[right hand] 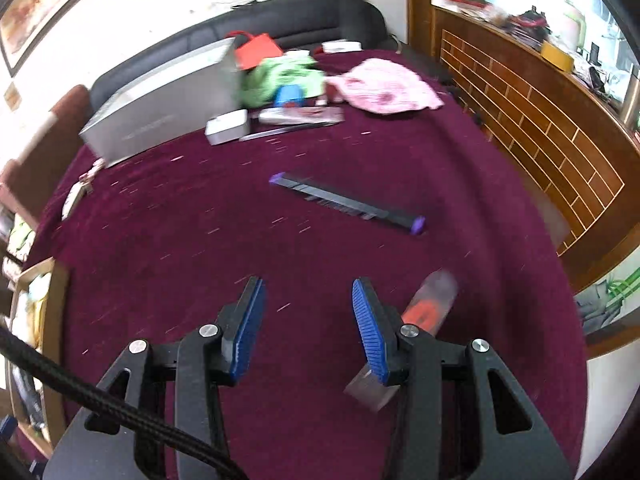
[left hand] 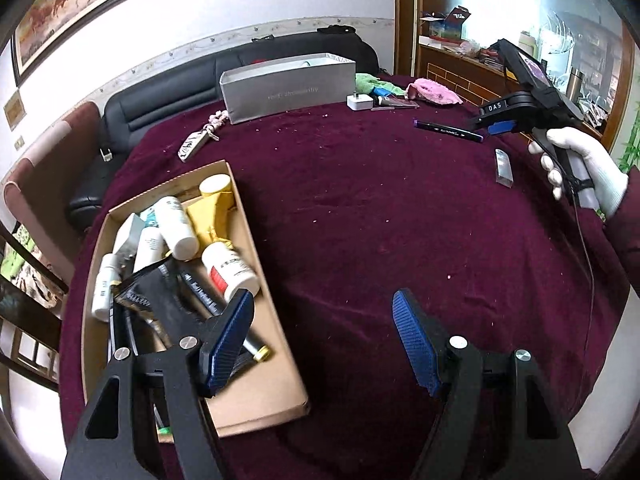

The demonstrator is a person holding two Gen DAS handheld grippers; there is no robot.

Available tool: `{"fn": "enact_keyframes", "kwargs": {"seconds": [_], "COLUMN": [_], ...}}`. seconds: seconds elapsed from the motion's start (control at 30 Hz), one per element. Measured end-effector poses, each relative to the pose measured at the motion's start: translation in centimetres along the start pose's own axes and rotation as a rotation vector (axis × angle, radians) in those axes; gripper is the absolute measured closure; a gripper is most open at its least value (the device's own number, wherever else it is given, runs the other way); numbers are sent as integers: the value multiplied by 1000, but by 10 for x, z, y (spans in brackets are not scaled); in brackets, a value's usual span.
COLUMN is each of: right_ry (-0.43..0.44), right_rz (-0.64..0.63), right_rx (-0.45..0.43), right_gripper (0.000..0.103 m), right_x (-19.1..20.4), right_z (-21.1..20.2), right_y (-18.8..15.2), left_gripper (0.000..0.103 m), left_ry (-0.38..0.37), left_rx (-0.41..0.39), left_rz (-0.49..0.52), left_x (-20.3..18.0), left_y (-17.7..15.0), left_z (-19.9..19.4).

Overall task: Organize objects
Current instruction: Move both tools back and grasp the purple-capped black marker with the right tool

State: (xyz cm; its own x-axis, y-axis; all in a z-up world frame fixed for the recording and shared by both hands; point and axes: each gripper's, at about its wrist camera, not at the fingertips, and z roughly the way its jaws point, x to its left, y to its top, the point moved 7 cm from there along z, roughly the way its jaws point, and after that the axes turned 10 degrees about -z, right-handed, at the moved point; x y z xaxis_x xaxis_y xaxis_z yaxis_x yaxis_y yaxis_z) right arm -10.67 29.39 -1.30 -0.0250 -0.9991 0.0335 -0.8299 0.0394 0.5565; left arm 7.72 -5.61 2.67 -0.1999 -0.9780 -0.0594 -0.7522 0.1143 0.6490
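Both grippers are seen with jaws apart and nothing between the pads. At the bottom of the left wrist view, the left gripper is held over the maroon cloth, its left finger overlapping the cardboard tray at lower left. The tray is filled with white bottles, a yellow tube and dark packets. Behind it, at upper left, a framed picture is hung on a white wall, and a black sofa is set along the cloth's far edge. Keys are laid near a grey box at upper centre. Right of the box, a white plug, a green cloth and a pink cloth are grouped. A purple-capped marker and a small clear packet are found at right, apart from each other. The right gripper is held by a white-gloved hand at the right edge, before a wooden cabinet.

In the blurred right wrist view, the right gripper is open over bare cloth; the marker lies beyond it, and the packet lies partly hidden behind its right finger.
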Motion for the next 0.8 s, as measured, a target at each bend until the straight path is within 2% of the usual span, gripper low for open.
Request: {"fn": "enact_keyframes", "kwargs": {"seconds": [0.23,0.6,0.7,0.77,0.8], "right_ry": [-16,-53,-46,-32,-28], "right_rz": [-41,-161,-186,-183,-182], "right_rx": [63,144,146,156,163], "right_gripper": [59,60,70,91,91], "right_x": [-16,-17,-10,-5,-3], "right_z": [45,91,95,93,91], "right_y": [35,44,44,44,42], "left_gripper": [37,37,37,37,37], "left_ry": [-26,-48,-53,-52,-55], "left_rx": [20,40,39,32,30], "left_rz": [-10,-56,-70,-73,-72], "left_x": [-10,-6,-5,-6,-7], "left_y": [13,23,25,29,31], "left_z": [19,41,42,42,43]}}
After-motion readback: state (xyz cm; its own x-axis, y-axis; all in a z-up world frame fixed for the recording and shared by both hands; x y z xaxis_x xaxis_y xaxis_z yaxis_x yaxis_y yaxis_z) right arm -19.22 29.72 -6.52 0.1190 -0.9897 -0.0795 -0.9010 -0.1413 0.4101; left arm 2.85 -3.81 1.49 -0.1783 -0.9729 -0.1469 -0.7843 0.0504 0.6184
